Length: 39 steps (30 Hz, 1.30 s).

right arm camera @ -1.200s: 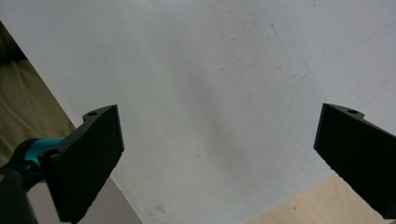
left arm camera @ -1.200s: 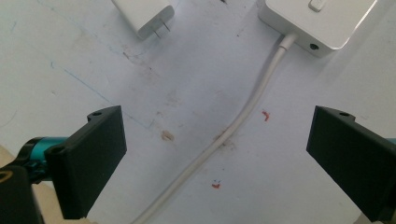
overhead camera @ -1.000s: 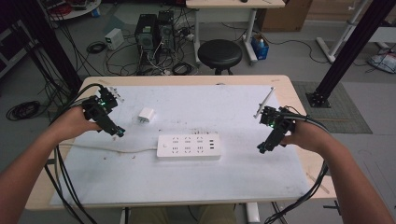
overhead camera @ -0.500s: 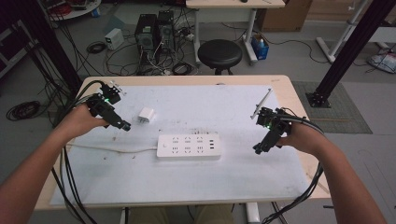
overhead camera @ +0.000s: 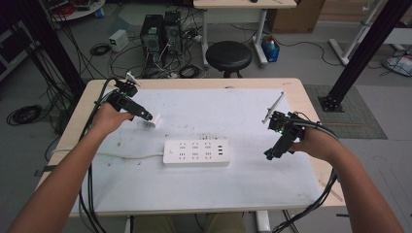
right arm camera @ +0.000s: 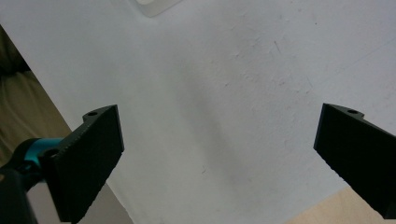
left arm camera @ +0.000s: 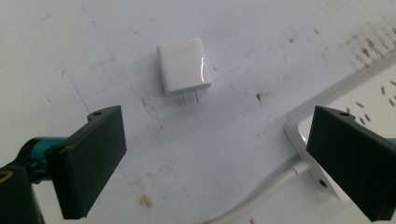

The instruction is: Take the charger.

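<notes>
White charger (left arm camera: 183, 66), black tongs (left arm camera: 219, 163)

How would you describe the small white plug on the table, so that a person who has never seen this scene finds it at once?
Start at the long white power strip in the middle of the white table. Look up and to its left, just ahead of the left gripper, whose jaws stand open: there lies the small charger plug. It is a glossy white cube with two metal prongs and no cable, unlike the strip.
</notes>
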### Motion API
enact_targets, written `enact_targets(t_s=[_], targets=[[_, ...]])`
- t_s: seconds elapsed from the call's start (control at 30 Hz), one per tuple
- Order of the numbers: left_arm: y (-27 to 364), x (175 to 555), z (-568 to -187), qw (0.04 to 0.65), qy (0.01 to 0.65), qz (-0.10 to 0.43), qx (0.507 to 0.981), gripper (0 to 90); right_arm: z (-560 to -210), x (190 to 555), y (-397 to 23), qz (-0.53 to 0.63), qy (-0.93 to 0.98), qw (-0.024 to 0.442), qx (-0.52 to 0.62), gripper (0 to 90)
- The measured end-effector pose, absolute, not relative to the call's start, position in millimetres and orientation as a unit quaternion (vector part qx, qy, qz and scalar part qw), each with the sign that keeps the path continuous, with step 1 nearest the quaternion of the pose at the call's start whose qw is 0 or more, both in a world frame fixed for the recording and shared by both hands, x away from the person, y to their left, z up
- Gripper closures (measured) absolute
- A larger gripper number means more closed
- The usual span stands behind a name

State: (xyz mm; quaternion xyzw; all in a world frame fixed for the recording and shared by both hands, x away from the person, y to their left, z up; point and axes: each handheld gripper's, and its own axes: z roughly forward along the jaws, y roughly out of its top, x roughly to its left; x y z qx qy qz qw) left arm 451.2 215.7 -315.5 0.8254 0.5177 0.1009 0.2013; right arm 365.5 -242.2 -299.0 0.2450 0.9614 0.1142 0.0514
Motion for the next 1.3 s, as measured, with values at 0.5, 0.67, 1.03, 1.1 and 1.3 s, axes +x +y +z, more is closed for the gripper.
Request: enact_targets(t_s=[0.5, 0.67, 1.03, 1.1, 1.3], targets=[[207.1, 486.6, -355.7, 0.192, 0.563, 0.124, 0.794, 4.7, -298.8, 360.1, -245.0, 0.121, 0.958, 0.061, 0.252, 0.8], [207.6, 496.0, -372.5, 0.185, 0.579, 0.117, 0.785, 4.7, -298.3, 360.1, -245.8, 0.122, 0.959, 0.057, 0.248, 0.8], [200.9, 505.0, -400.5, 0.164, 0.586, 0.125, 0.784, 5.2, -301.7, 360.6, -238.4, 0.113, 0.965, 0.047, 0.233, 0.8], [200.8, 506.5, -405.6, 0.162, 0.588, 0.123, 0.783, 5.6, -301.6, 360.8, -238.3, 0.114, 0.965, 0.046, 0.231, 0.8], [196.5, 508.1, -414.0, 0.16, 0.579, 0.129, 0.789, 12.6, -301.4, 363.6, -242.9, 0.118, 0.964, 0.047, 0.235, 0.8]])
